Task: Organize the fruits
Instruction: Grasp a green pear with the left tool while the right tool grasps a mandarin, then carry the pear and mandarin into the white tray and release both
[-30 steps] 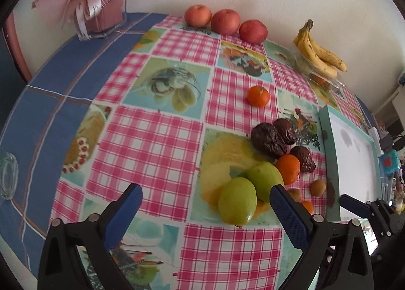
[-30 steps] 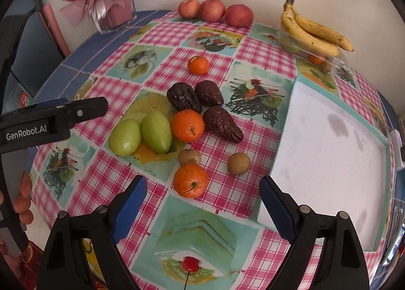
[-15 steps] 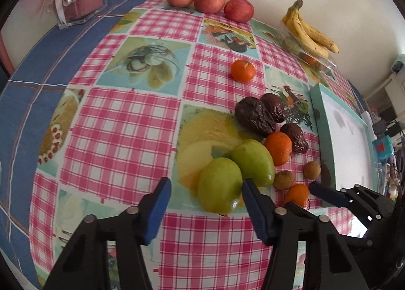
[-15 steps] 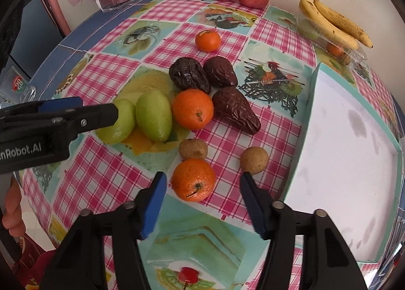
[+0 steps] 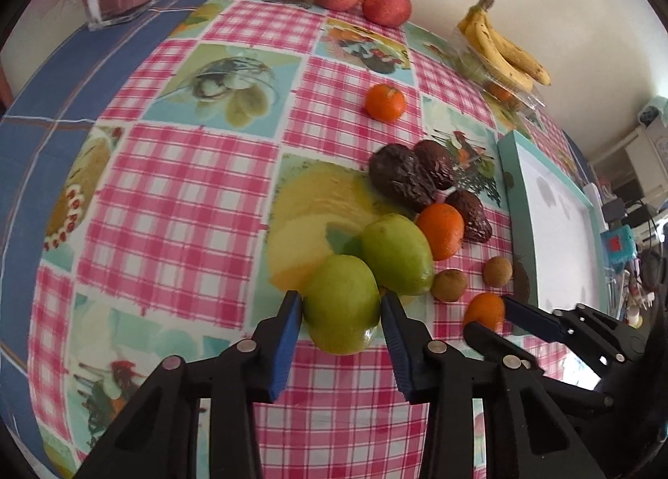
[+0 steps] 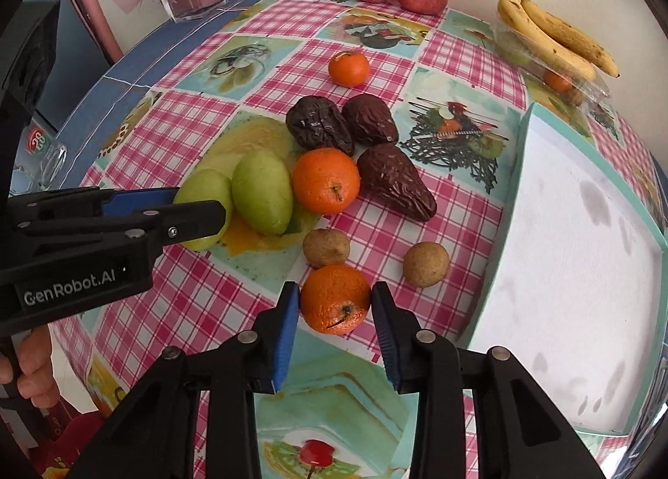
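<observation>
Left gripper (image 5: 339, 305): fingers closing around the near smooth green oval fruit (image 5: 341, 303), blue pads at its widest flanks, apparently touching. The fruit sits on the pink-checked tablecloth surface (image 5: 175, 195), touching a second green fruit (image 5: 396, 253) behind it. Judged firm, moderately heavy, waxy skin likely slippery; hold across the belly is right, moderate squeeze advised to avoid bruising.

Right gripper (image 6: 336, 303): fingers closing on the small round orange mandarin (image 6: 335, 298), pads at both sides, contact or near-contact. It lies near the surface's front, just in front of a small brown round fruit (image 6: 326, 247), close to the teal-rimmed white tray (image 6: 511, 203). Judged light, soft-skinned, slightly compliant; a grip across the equator is sound, but overpressure would dent it.

Pose: both grippers are pitched steeply downward over the fruit cluster, side by side, left one seen crossing the right wrist view at its left edge. Neighbouring fruit may be nudged when lifting.
</observation>
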Motion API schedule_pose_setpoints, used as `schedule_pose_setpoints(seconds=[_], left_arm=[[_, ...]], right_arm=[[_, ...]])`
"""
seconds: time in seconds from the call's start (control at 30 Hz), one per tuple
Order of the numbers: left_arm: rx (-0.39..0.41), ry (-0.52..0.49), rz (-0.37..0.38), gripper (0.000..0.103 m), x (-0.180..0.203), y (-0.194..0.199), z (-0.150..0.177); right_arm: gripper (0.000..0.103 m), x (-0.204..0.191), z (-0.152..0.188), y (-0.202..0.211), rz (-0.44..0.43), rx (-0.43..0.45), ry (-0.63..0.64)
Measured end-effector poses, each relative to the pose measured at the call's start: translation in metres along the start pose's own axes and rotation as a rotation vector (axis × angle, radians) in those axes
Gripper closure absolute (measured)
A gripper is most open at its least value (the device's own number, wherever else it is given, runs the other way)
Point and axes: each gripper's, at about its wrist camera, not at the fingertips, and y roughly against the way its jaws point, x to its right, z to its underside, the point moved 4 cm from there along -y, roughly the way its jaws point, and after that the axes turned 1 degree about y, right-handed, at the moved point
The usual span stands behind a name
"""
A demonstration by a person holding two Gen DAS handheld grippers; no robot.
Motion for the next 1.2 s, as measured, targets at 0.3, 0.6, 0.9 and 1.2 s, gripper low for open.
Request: schedule_pose_setpoints(seconds=[0.3,0.6,0.9,1.2], left_arm=[[0.070,0.056,-0.029,0.062,-0.008,0.034,-0.012],[0.145,0.129,-0.042,0.062,0.006,0.070,-0.050],[0.171,0.172,-0.024,0.062,0.035,0.068,-0.082],[0.139,0.150,-0.018,0.062,0.081,0.042,-0.076]], right_arm=[[0.066,0.006,-0.001,0.024,-0.002,0.064,-0.035],[0.066,0.038,-0.020,0.059,-0.015,0.146,-0.189],[0.066,0.090,-0.044,0.083,0.020,0.199,-0.372],[0.066,0.137,-0.032,0.082,0.049,0.206,-0.496]])
